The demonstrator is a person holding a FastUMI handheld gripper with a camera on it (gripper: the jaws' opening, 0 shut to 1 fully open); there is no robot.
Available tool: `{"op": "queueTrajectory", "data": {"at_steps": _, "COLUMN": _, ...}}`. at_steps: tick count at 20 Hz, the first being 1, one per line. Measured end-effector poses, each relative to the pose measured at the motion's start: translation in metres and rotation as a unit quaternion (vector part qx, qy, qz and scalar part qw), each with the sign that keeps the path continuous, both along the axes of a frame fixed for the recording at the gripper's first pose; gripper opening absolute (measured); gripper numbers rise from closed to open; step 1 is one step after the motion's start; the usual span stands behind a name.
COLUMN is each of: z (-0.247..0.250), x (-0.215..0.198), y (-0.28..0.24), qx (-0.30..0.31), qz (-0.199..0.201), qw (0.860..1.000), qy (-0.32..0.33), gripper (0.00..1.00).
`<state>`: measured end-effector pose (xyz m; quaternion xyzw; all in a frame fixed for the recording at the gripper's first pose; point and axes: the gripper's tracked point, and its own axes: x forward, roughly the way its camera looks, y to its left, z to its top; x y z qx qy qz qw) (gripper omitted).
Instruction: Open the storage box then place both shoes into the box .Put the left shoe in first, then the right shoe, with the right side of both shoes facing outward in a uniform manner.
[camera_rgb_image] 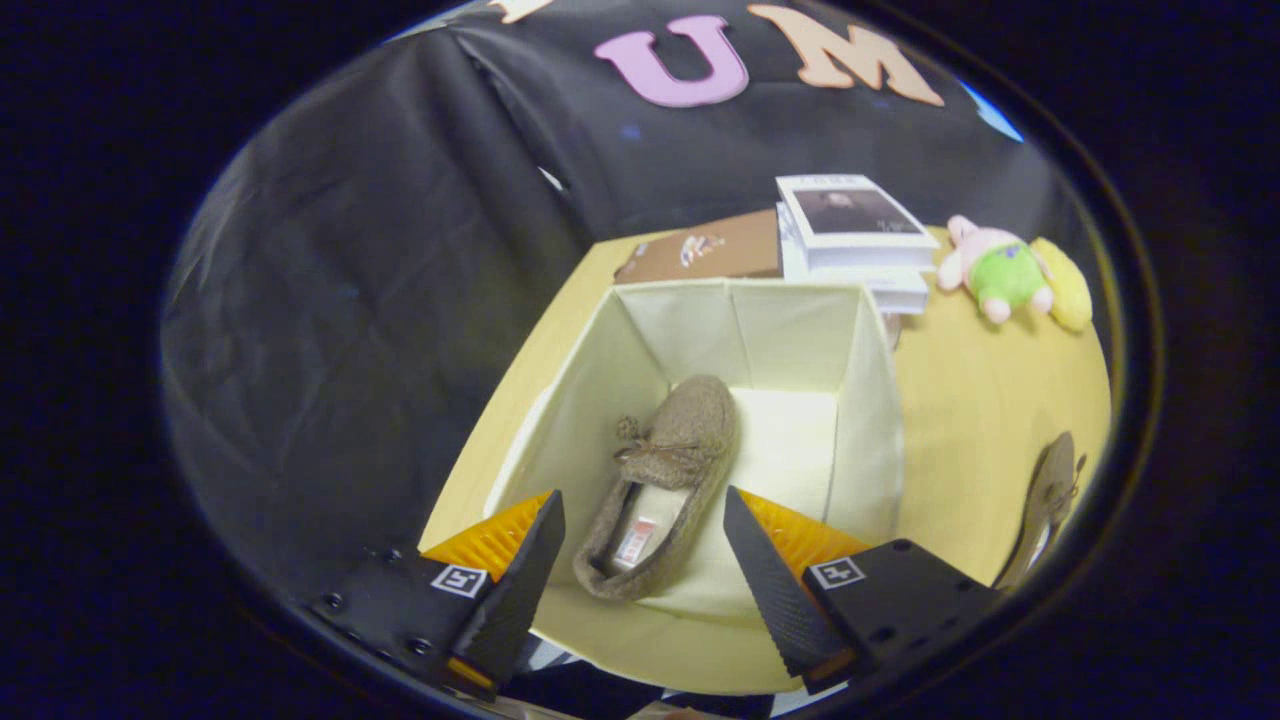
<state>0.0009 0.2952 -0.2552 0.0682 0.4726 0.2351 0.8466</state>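
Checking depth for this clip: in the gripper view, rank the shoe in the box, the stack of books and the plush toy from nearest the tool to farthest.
1. Shoe in the box, between the open tool's fingers.
2. Stack of books, beyond the box.
3. Plush toy, beside the books; nearly level with them.

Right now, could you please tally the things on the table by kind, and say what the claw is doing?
Shoes: 2, one in the box, one on the table beside it
Storage box: 1
Books: 2
Plush toys: 2
Brown board: 1
Total: 8
Claw: open above the box.
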Motion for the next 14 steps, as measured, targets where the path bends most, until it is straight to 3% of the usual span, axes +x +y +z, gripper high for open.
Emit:
{"op": "queueTrajectory", "data": {"at_steps": 5, "z": 0.035, "x": 0.005, "y": -0.051, "qx": -0.006, "qz": 0.02, "qw": 0.995, "qy": -0.095, "gripper": 1.0}}
{"op": "queueTrajectory", "data": {"at_steps": 14, "z": 0.044, "x": 0.007, "y": -0.176, "qx": -0.059, "qz": -0.005, "qw": 0.987, "qy": -0.149, "gripper": 1.0}}
